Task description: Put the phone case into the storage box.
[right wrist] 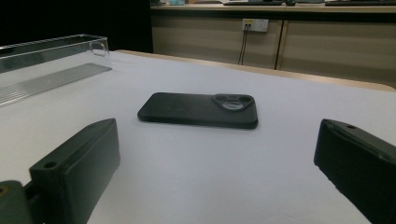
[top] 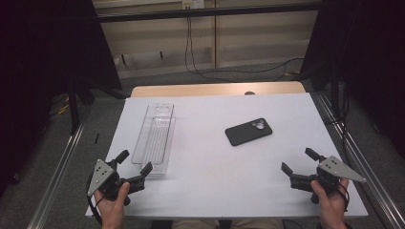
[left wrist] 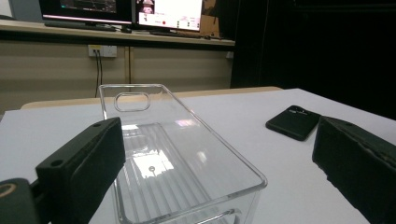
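Observation:
A black phone (top: 249, 131) lies flat, camera side up, right of the table's middle; the right gripper view has the phone (right wrist: 198, 110) straight ahead. A long clear plastic tray (top: 154, 138) lies lengthwise on the left and holds nothing. My left gripper (top: 134, 162) stands open at the tray's near end, and in the left gripper view the tray (left wrist: 163, 154) reaches in between its jaws. My right gripper (top: 301, 160) is open near the front right corner, a short way short of the phone, with nothing between its fingers (right wrist: 77, 163).
A white sheet covers the table (top: 215, 181), with a wooden strip (top: 215, 89) showing at the far edge. Cables (top: 200, 67) run over the floor behind it. Metal rails (top: 353, 157) flank both sides. Monitors (left wrist: 168, 14) stand on a back counter.

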Action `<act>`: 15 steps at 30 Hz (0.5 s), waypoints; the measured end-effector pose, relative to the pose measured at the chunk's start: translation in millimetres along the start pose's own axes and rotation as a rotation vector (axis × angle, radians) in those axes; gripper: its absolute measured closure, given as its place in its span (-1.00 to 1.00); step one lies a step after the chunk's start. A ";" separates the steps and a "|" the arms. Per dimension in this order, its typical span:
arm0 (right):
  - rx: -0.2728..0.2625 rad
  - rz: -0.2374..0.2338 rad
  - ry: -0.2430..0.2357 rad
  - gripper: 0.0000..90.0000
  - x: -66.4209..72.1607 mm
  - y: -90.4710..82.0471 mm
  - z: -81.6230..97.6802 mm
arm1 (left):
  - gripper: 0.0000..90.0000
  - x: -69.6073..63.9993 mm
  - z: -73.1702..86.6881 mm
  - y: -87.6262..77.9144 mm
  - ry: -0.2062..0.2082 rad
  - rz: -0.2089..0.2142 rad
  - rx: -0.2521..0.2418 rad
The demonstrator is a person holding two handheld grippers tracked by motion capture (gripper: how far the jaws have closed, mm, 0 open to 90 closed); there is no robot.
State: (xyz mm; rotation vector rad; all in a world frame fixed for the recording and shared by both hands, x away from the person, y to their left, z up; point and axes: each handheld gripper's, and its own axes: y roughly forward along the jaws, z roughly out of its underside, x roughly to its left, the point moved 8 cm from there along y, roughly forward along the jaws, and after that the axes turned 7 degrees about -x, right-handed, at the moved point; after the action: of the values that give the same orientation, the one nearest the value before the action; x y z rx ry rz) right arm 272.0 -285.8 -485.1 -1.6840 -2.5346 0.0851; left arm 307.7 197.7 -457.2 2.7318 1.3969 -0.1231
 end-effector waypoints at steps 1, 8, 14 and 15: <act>0.005 0.003 -0.001 -1.00 -0.3 -0.4 0.6 | -0.94 0.1 -0.3 0.3 0.004 -0.007 0.003; 0.011 -0.024 0.007 -1.00 1.5 1.7 1.9 | -0.94 0.8 0.5 0.9 0.000 -0.012 0.008; 0.017 -0.030 0.001 -1.00 3.0 5.4 3.1 | -0.94 0.9 -0.3 -0.7 0.002 -0.011 0.003; 0.019 -0.036 0.003 -1.00 4.2 5.1 3.4 | -0.94 1.1 -0.3 -0.7 0.002 -0.014 0.003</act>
State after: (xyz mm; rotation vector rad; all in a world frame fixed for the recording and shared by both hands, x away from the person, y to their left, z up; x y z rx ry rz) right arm 274.7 -280.0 -488.8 -1.6300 -2.5526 0.1039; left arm 307.8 199.1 -457.1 2.7258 1.4178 -0.1227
